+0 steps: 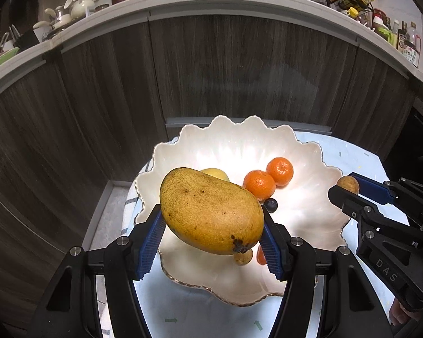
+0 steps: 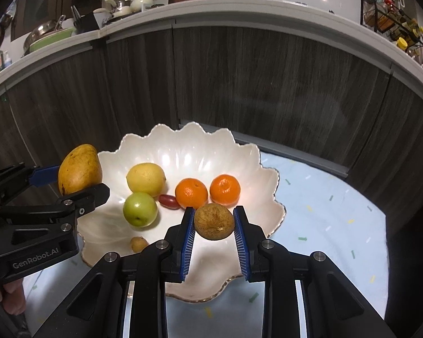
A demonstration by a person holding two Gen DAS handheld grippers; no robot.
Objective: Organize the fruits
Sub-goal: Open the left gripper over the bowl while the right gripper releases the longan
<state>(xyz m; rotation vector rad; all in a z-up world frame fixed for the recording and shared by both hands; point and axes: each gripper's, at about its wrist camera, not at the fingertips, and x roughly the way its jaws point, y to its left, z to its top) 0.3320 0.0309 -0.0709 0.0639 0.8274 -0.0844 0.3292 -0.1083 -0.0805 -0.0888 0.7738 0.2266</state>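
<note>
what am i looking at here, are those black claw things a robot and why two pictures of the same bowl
No robot: a person holds one hand-held gripper in each hand, and each carries a wide-angle camera looking along its two blue-padded fingers. So each picture is one gripper's own view.

The left one's view shows the left hand-held gripper clamped on a mango. The right one's view shows the right hand-held gripper clamped on a small brown fruit. Each gripper also shows at the edge of the other's picture.

Below them sits a white scalloped bowl on a pale blue cloth. In it lie two tangerines, a yellow fruit, a green apple, a small red fruit and a little tan one.
</note>
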